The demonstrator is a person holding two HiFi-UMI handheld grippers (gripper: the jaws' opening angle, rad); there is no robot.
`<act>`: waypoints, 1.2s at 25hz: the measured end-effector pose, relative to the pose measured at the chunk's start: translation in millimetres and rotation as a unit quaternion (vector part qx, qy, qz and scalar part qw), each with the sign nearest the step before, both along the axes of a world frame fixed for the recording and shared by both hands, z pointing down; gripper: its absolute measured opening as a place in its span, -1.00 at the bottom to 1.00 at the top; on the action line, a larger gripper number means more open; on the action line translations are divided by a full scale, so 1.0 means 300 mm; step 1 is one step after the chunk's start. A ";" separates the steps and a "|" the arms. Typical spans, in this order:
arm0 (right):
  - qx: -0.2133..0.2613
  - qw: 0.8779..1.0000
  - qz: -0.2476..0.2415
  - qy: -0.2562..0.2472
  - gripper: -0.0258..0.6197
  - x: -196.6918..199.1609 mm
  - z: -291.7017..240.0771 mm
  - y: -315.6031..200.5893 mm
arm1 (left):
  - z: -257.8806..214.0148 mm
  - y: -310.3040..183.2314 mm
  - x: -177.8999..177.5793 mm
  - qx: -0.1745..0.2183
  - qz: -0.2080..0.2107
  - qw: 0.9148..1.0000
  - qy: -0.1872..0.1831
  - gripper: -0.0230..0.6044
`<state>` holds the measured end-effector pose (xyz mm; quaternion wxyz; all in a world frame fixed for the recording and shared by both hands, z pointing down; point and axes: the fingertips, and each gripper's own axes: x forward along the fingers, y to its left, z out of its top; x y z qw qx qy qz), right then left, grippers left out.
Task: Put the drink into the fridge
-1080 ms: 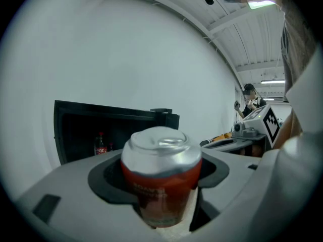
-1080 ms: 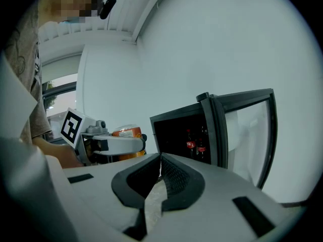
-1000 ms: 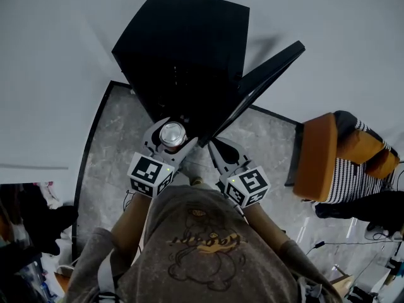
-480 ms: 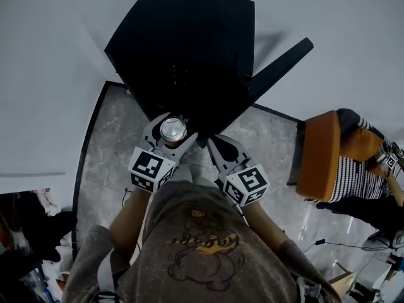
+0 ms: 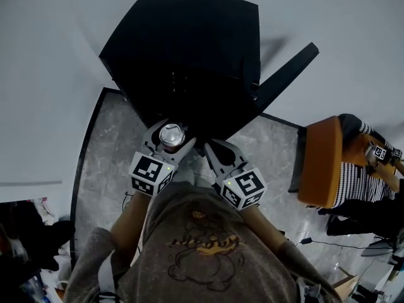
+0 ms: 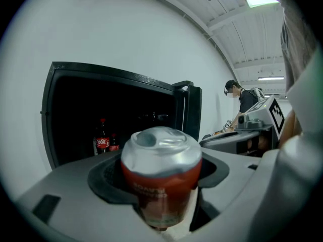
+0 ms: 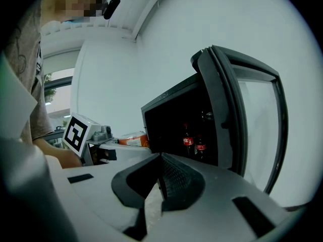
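A red drink can (image 5: 172,132) with a silver top stands upright between the jaws of my left gripper (image 5: 170,139), which is shut on it. In the left gripper view the can (image 6: 162,160) fills the middle, just in front of the open black fridge (image 6: 101,115). Two cola bottles (image 6: 102,140) stand inside the fridge at the lower left. The fridge door (image 5: 285,74) swings out to the right. My right gripper (image 5: 209,149) sits beside the left one, shut and empty, pointing at the fridge opening (image 7: 181,125).
An orange seat (image 5: 320,161) with a striped cushion stands to the right of the fridge. A white wall runs behind and to the left. The floor (image 5: 113,144) is grey marble with a dark border. Another person (image 6: 242,97) stands far right in the left gripper view.
The fridge looks slightly larger and nearer in the head view. The can stays gripped in the left gripper, and the right gripper stays shut beside it.
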<state>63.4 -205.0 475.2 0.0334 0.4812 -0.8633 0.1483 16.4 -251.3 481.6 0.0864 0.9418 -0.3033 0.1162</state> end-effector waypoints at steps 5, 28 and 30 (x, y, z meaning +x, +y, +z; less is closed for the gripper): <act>0.007 1.000 -0.004 0.000 -0.86 -0.004 0.008 -0.036 | 0.037 -0.047 0.012 0.000 0.002 1.000 0.001 0.13; 0.005 1.000 0.011 0.002 -0.86 -0.015 0.072 -0.106 | 0.207 -0.331 0.149 0.026 0.035 0.999 -0.013 0.13; 0.003 1.000 0.013 0.003 -0.86 -0.017 0.074 -0.104 | 0.224 -0.357 0.161 0.026 0.038 0.999 -0.015 0.13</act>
